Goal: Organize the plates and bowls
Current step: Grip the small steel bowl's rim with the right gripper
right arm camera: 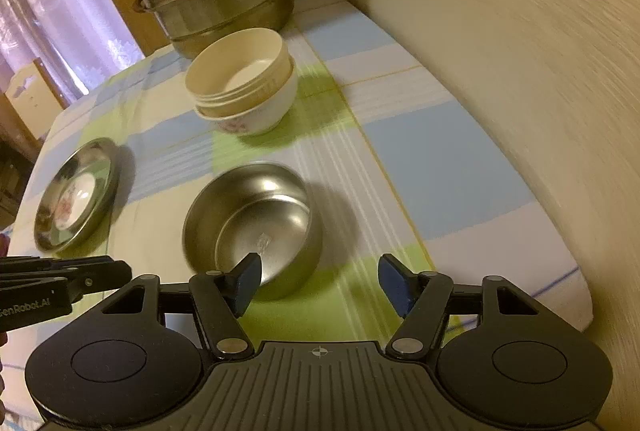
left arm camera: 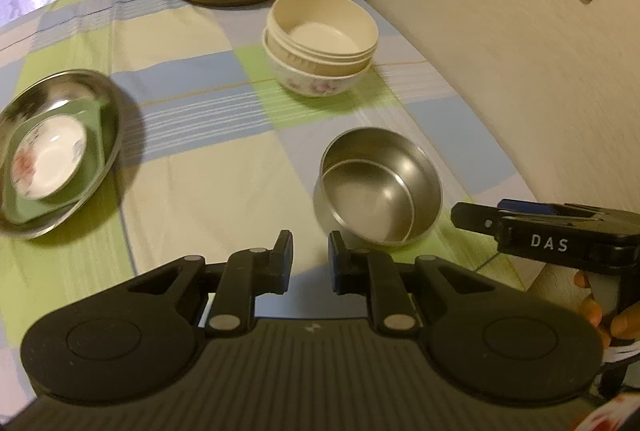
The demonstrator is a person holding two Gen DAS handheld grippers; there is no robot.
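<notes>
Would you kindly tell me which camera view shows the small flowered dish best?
The left wrist view: the flowered dish lies large inside the steel plate, its pink pattern visible. The right wrist view shows it small and glare-washed.

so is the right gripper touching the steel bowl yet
Cannot tell: in the right wrist view the right gripper has one fingertip overlapping the steel bowl rim.
</notes>
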